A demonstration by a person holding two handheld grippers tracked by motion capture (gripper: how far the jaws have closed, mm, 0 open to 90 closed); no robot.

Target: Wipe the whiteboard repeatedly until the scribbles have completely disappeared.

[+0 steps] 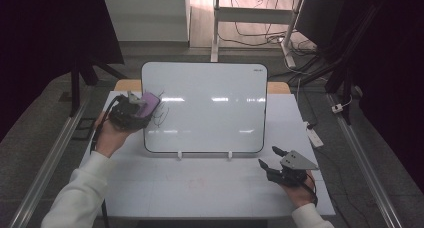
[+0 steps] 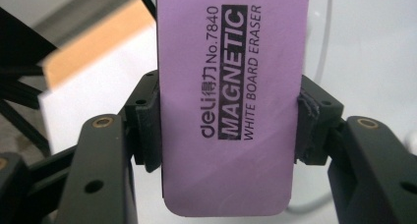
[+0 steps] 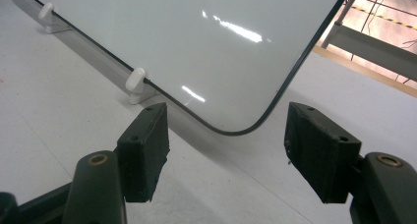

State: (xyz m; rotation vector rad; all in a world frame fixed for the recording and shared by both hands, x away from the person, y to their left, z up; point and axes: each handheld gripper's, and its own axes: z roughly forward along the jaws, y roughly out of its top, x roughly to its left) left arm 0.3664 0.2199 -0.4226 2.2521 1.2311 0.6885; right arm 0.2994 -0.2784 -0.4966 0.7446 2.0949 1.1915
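Two grippers are at work over a white table (image 1: pixel 215 188) that carries a propped-up whiteboard (image 1: pixel 210 108). At the left middle of the high view, the left gripper (image 1: pixel 142 105) is held up at the board's left edge, its jaws closed tight on a purple eraser (image 1: pixel 150 102). The left gripper view has that eraser (image 2: pixel 231 101) running from the bottom centre to the top of the frame, a rounded slab printed "MAGNETIC WHITE BOARD ERASER", with one black pad pressed against each long side. Just right of the eraser in the high view, thin dark pen strokes (image 1: pixel 161 115) mark the board's left margin. At the lower right of the high view, the right gripper (image 1: pixel 272 158) rests low over the table, near the board's lower right corner and apart from it. Its jaws stand wide apart with nothing between them; in the right gripper view (image 3: pixel 226 155) the gap frames the board's rounded corner (image 3: pixel 236 128), and a small white support clip (image 3: pixel 135 84) shows at left centre.
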